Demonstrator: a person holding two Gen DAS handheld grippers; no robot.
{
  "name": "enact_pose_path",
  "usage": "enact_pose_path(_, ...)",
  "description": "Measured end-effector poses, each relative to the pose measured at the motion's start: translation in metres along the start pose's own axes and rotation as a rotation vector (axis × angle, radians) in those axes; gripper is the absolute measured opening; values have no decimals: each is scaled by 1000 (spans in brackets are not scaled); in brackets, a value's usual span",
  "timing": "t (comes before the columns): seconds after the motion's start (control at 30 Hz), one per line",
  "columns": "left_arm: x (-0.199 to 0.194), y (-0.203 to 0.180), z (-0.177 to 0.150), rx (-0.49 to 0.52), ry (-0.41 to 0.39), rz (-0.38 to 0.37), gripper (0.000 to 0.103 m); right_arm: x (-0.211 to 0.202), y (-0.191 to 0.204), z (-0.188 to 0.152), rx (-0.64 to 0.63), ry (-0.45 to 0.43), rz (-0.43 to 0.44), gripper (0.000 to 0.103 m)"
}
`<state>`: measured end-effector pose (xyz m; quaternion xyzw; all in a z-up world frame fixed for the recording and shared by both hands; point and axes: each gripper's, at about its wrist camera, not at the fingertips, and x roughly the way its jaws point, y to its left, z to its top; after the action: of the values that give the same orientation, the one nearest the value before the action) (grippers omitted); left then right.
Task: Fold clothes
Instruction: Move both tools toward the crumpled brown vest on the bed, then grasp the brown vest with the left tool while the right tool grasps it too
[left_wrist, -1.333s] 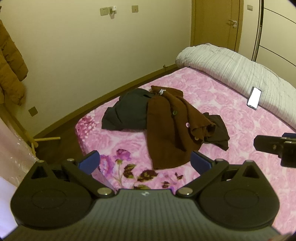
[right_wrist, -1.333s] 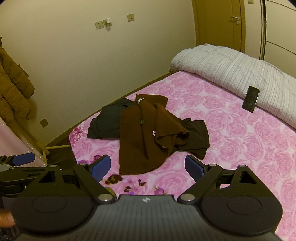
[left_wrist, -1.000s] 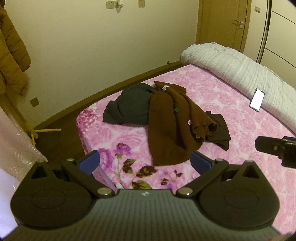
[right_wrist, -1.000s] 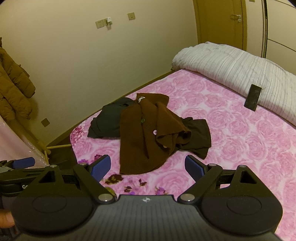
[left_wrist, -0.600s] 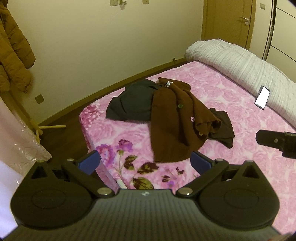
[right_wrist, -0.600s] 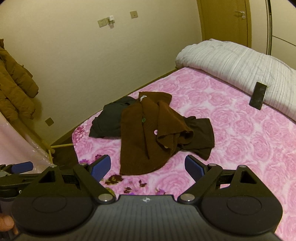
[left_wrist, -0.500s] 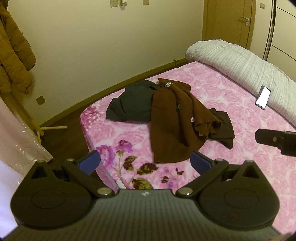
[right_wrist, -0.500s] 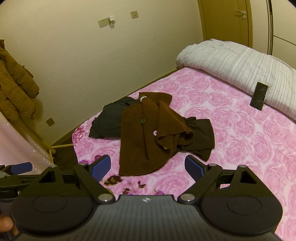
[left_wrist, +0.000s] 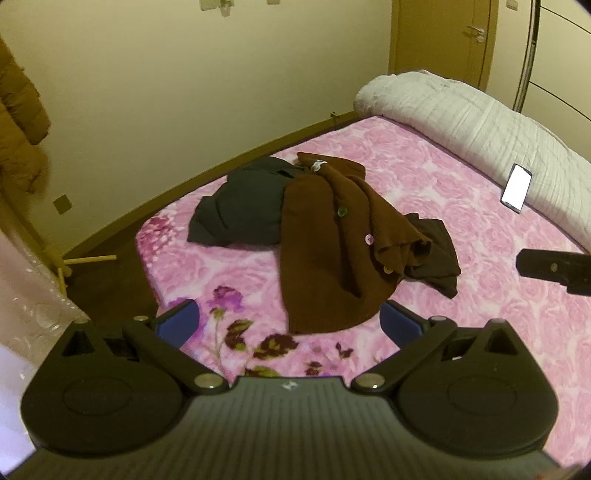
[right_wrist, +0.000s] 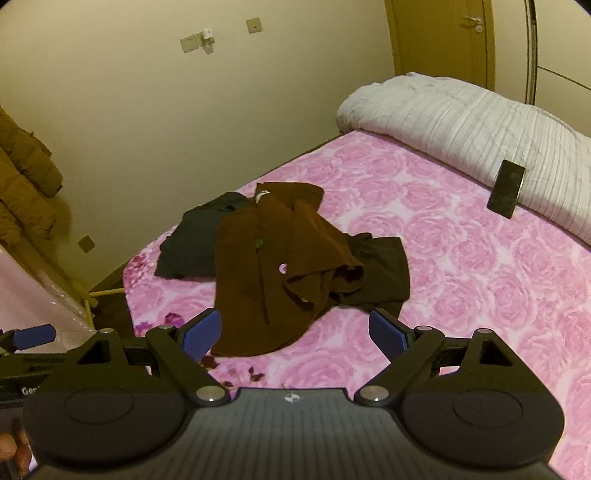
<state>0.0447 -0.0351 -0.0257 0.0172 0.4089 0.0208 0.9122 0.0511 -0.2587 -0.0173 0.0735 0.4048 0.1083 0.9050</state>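
Loosely crumpled brown cardigan (left_wrist: 328, 254), overlapping dark garment (left_wrist: 240, 210), pink bedspread (left_wrist: 461, 206)

A home bedroom. Ahead of the tongs lies a bed (left_wrist: 480, 236) covered in a pink rose-patterned blanket, with a rolled white quilt (left_wrist: 461, 122) along its far right side and a phone (left_wrist: 516, 187) leaning against it. Loose clothes (left_wrist: 332, 243) lie heaped on the blanket. Beyond, a plain cream wall (right_wrist: 147, 110) carries switches and sockets. A wooden door (right_wrist: 443, 40) stands far right, and a brown padded coat (right_wrist: 22, 184) hangs at left.
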Motion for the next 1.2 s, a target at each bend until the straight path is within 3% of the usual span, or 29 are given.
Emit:
enact_pose_path(0.13,41,10,20,33,16,-45,103,23,-5,10,9,9,-44,89)
enact_pose_path(0.33,139,33,67,155,45,-138,103,96,-6,49,-6,45,-92,89)
enact_pose_path(0.63,288,61,127,199,106,-355,103,275,-4,108,-134,180,-52,89)
enact_pose_path(0.8,339,51,130,209,142,-415,102,359,-10,121,-154,251,-26,89)
enact_pose_path(0.93,359,38,118,219,198,-441,86,388,-23,115,-106,277,13,91)
enact_pose_path(1.0,368,30,116,233,202,-424,83,391,-30,113,-74,283,48,85)
enact_pose_path(1.1,371,21,115,260,199,-402,61,385,-34,112,-35,296,90,66)
enact_pose_path(1.17,368,21,119,259,208,-423,32,381,-32,114,-33,304,95,56)
enact_pose_path(1.2,366,21,120,258,212,-434,26,378,-30,115,-37,306,95,50)
